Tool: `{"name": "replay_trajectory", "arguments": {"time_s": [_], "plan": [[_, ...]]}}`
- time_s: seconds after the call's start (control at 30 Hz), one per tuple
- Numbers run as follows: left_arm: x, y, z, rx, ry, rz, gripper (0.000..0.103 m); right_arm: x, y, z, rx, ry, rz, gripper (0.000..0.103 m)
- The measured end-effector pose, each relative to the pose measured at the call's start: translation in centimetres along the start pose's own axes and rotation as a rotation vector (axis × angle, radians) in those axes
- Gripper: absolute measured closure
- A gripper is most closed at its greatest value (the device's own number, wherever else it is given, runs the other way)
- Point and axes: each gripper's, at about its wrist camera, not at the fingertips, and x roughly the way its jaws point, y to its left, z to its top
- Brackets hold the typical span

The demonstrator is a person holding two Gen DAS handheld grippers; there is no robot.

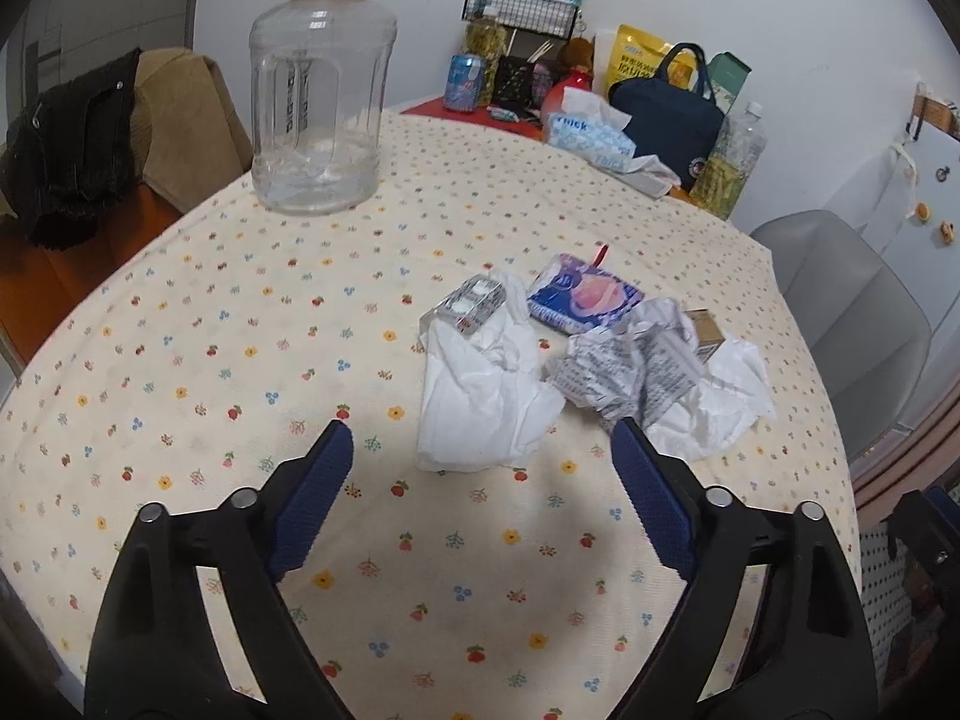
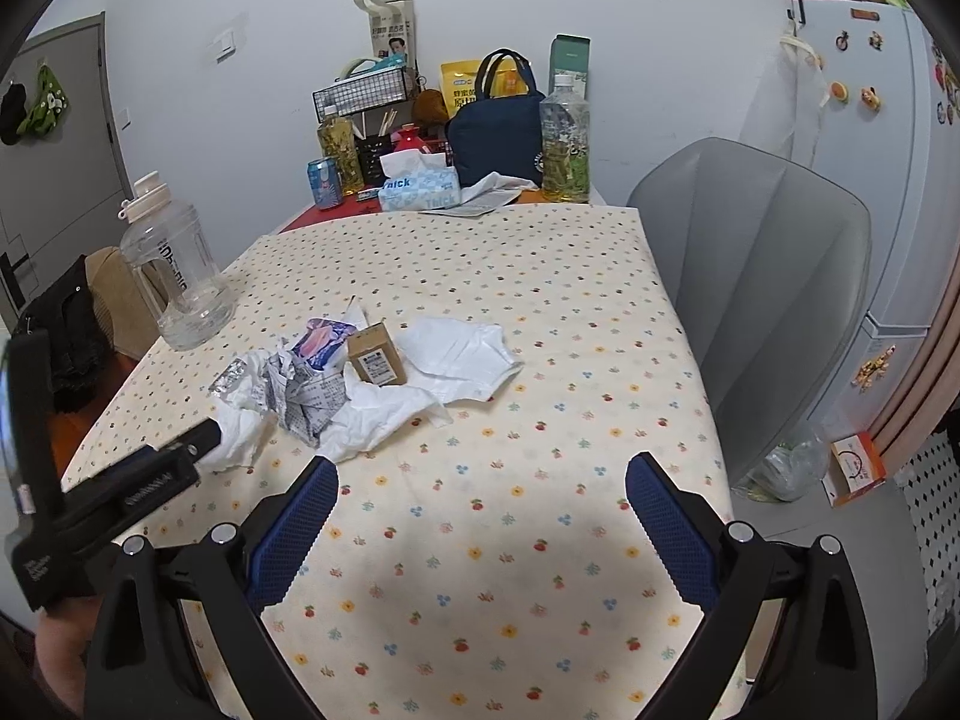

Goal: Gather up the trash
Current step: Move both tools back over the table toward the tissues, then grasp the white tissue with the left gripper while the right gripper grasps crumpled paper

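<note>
A pile of trash lies mid-table on the flowered cloth (image 1: 240, 360). It holds a white tissue (image 1: 480, 396), a clear wrapper (image 1: 471, 306), a blue-purple packet (image 1: 582, 297), crumpled printed paper (image 1: 624, 366), a small brown box (image 1: 705, 330) and a second tissue (image 1: 714, 414). My left gripper (image 1: 480, 426) is open, its blue pads on either side of the near edge of the first tissue and not pressing it. My right gripper (image 2: 483, 462) is open over bare cloth, nearer than the brown box (image 2: 375, 357), the printed paper (image 2: 306, 396) and a tissue (image 2: 462, 354). One of the left gripper's fingers (image 2: 198, 441) shows by the pile.
A large clear water jug (image 1: 321, 102) stands at the far left. Along the back wall are a tissue box (image 1: 588, 138), a navy bag (image 1: 672, 114), bottles and a can. A grey chair (image 2: 750, 276) stands at the table's right edge. A clear bag (image 2: 786, 468) and a small box lie on the floor.
</note>
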Motion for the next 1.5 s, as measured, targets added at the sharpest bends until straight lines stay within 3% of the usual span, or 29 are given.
{"name": "replay_trajectory", "arguments": {"time_s": [0.4,0.5,0.57,0.6,0.63,1.07,1.5], "plan": [[3.4,0.7,-0.2,-0.024,0.076,0.006,0.036,1.9,2.2,0.5,-0.030,0.027,0.023,0.010],[3.7,1.1,-0.2,-0.024,0.082,0.009,0.051,2.5,3.1,0.7,-0.045,0.035,0.031,0.010],[3.7,1.2,-0.3,-0.015,0.086,0.014,0.074,2.9,3.8,0.7,-0.056,0.040,0.037,0.011],[3.8,1.5,-0.2,-0.020,0.102,-0.007,0.094,3.0,4.1,0.8,-0.063,0.043,0.041,0.011],[3.7,1.8,-0.2,-0.028,0.104,-0.013,0.099,3.2,4.5,0.8,-0.069,0.045,0.045,0.011],[1.0,5.8,1.4,-0.114,-0.009,0.005,0.100,5.3,8.9,1.3,-0.137,0.072,0.100,0.018],[3.7,7.2,0.7,-0.129,0.064,0.021,0.100,9.0,11.8,2.4,-0.173,0.099,0.119,0.037]]}}
